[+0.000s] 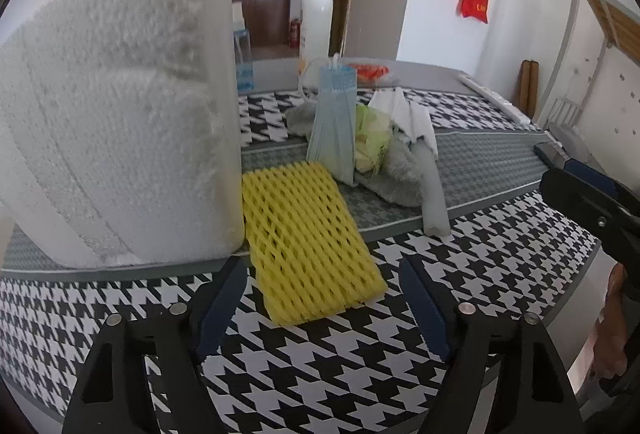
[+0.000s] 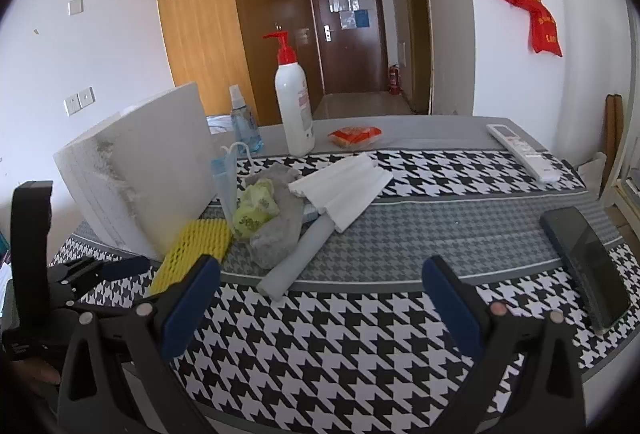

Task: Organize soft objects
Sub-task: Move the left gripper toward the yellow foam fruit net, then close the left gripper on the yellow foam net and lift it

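- Yellow foam net sleeve [image 1: 310, 242] flat on tabletop [image 1: 360, 374], beside white foam block [image 1: 116, 106].
- Left gripper [image 1: 320, 308] spread, near end of sleeve between fingers, no pinch yet.
- Probably featherlight, squashy, springy; best pinched across near edge.
- Right gripper [image 2: 320, 298] spread, empty.

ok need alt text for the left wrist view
The left gripper, jaws open and empty, points at a yellow foam net lying flat on a houndstooth tablecloth. A big white foam block stands beside the net, with a blue face mask and grey cloth behind.
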